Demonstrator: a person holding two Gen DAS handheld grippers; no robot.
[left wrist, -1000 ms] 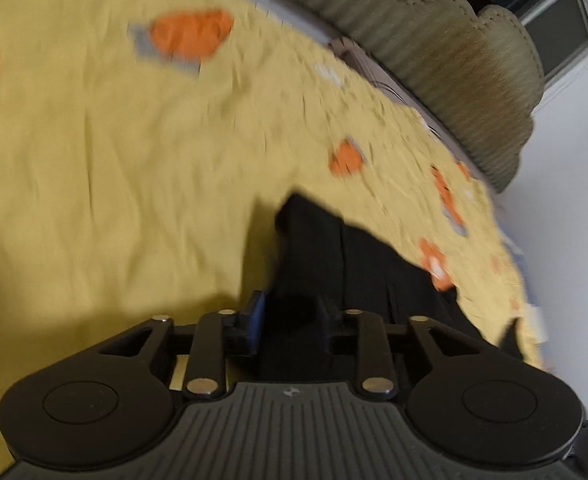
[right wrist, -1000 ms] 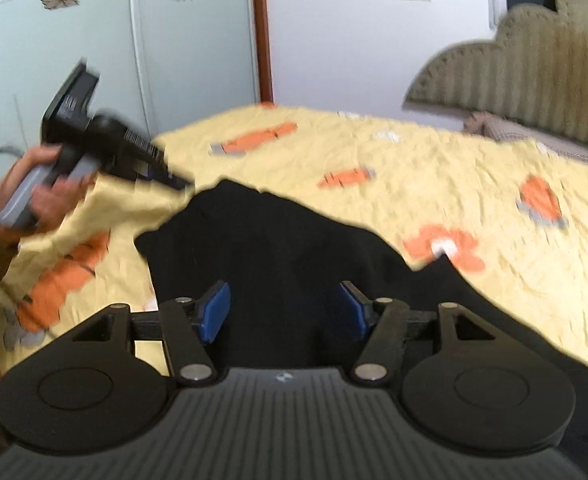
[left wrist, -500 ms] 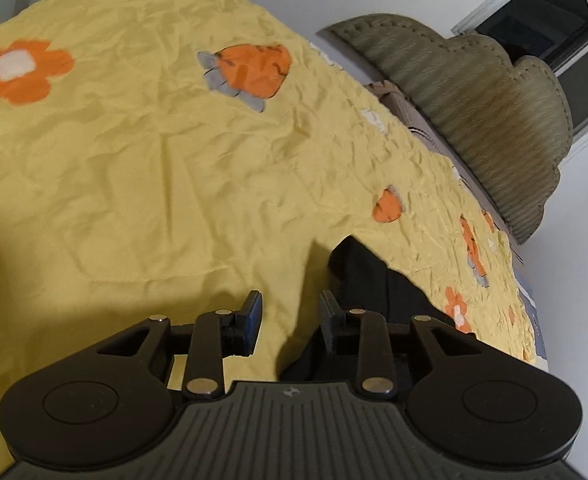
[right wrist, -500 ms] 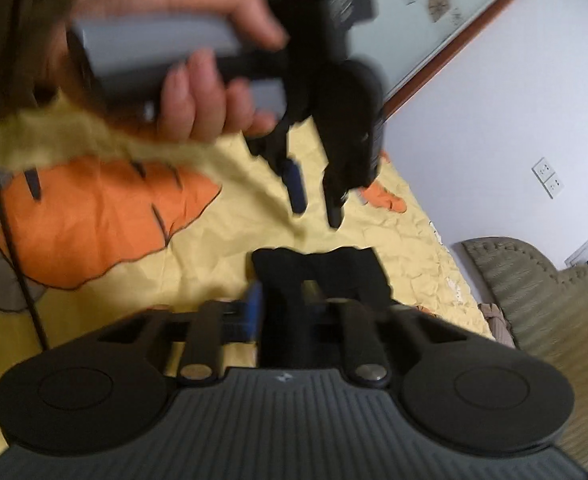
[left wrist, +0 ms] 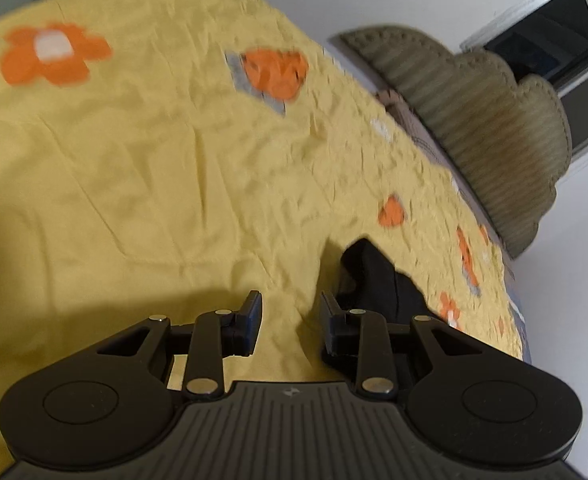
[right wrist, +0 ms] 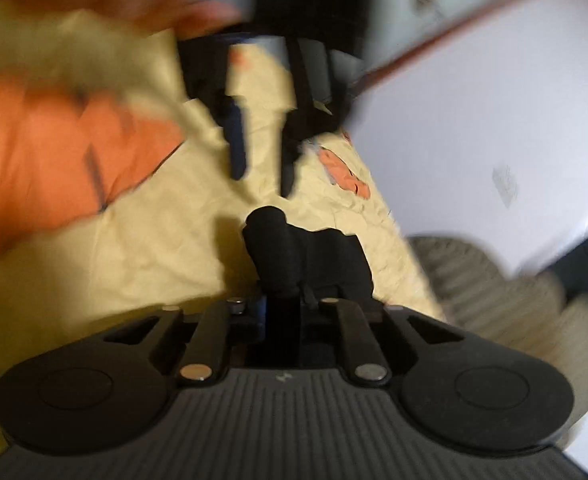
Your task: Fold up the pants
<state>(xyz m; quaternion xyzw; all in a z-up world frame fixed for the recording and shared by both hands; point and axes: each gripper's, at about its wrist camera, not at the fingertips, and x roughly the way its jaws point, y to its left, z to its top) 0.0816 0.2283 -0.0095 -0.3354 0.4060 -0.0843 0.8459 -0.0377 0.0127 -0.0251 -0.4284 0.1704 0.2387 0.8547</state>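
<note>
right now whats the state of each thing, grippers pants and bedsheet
left gripper: open, holding nothing, above the sheet
right gripper: shut on the pants
pants: black, bunched, one part pinched in the right gripper
bedsheet: yellow with orange prints, spread out, wrinkled

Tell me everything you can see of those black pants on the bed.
The black pants look like soft, matte cloth, bunched into a small rumpled heap with a rolled bulge at the near end. They lie on the wrinkled yellow bedspread with orange flowers. The right tongs are shut on a fold of them. The left tongs are open, beside the pants and not touching. The left view shows only one dark end.
</note>
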